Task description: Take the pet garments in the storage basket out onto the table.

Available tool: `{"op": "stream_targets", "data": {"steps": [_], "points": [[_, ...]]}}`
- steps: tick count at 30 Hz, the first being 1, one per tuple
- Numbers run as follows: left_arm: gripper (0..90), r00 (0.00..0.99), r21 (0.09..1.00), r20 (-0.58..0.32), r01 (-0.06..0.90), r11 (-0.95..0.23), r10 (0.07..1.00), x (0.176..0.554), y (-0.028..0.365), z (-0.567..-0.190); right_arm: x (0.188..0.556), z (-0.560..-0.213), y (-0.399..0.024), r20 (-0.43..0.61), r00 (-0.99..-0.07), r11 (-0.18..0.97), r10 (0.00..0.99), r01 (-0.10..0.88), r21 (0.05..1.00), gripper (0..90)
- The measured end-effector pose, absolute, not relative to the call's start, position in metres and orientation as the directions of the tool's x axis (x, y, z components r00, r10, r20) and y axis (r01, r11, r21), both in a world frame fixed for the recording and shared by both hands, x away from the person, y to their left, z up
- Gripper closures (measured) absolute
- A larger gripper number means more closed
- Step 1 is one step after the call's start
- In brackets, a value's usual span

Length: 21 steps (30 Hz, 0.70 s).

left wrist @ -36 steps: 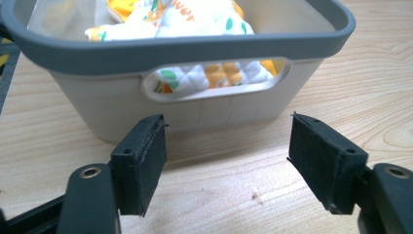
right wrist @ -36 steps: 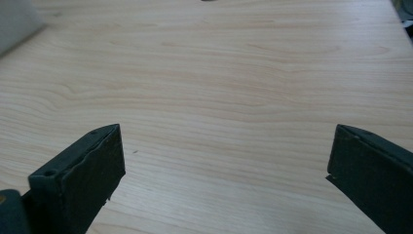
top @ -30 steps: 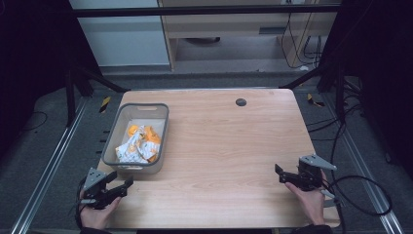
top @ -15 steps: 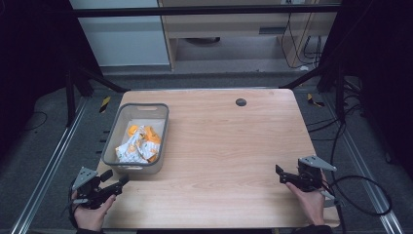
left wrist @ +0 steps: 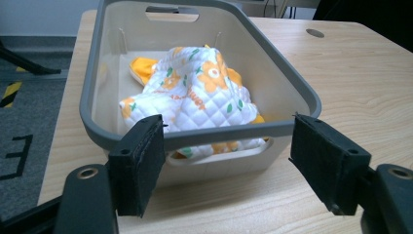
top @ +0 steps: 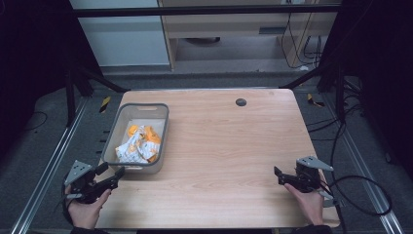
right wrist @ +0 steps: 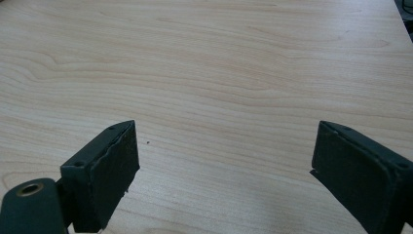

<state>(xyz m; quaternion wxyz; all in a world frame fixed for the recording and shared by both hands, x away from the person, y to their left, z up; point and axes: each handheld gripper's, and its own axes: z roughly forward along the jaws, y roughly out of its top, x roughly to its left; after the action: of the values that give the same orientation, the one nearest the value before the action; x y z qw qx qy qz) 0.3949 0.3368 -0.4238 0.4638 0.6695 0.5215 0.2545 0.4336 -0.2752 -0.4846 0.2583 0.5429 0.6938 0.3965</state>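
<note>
Your left gripper [top: 111, 176], lower left of the high view, stands wide open and empty just short of the grey rounded-rectangle plastic bin [left wrist: 292, 87]. Inside lies a crumpled quilted white cloth with orange flowers [left wrist: 195, 92]. Your right gripper [top: 278, 174], lower right, gapes wide over the bare pale woodgrain tabletop [right wrist: 219, 63].

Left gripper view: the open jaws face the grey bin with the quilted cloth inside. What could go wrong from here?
1. The left gripper sits low, facing the grey bin at its near wall. Pushing forward could shove the bin across the table rather than reach in.
2. The quilted cloth lies bunched below the rim; a pinch may catch one fold only and drag the bin up or tip it.
3. The right gripper is far off, so nothing steadies the bin.
</note>
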Motion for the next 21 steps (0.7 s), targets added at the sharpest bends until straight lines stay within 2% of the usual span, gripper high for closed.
{"op": "stream_targets", "data": {"steps": [21], "points": [[27.3,0.369,0.895,-0.103,0.439,-0.076,0.924,0.421,0.325,-0.394,0.433,-0.486,-0.276,0.058,-0.279,0.112,0.958,0.554,0.825,10.1]]}}
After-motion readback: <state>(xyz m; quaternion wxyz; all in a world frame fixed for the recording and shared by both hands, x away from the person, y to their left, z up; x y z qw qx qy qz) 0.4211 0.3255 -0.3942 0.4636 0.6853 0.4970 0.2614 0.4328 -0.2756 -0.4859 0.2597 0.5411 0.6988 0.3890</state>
